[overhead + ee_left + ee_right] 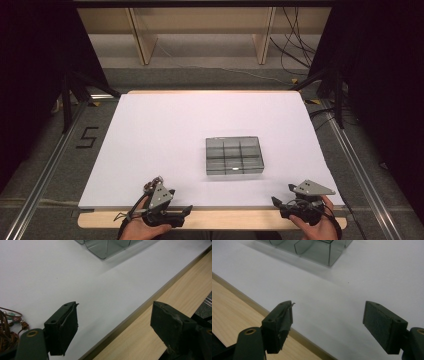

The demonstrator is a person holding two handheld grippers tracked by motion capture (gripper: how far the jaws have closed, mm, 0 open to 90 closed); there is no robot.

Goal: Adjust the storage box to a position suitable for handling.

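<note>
A clear grey box (pixel 234 155) with several compartments sits on the white table top (pixel 200 120), a little right of centre. My left gripper (pixel 174 201) rests at the front edge, left of centre, held by a hand. Its jaws stand wide apart with nothing between them (pixel 115 327). A small bundle of brown cord with beads (pixel 150 186) lies just beside it, at the left edge of the left gripper view (pixel 10 327). My right gripper (pixel 283 195) rests at the front right, also open and empty (pixel 329 325). The box's near corner (pixel 312 247) lies ahead of it.
A bare wooden strip (pixel 225 219) runs along the table's front edge under both grippers. Metal rails (pixel 45 165) flank the table on the floor. Shelf legs and cables (pixel 295 45) stand beyond the far edge.
</note>
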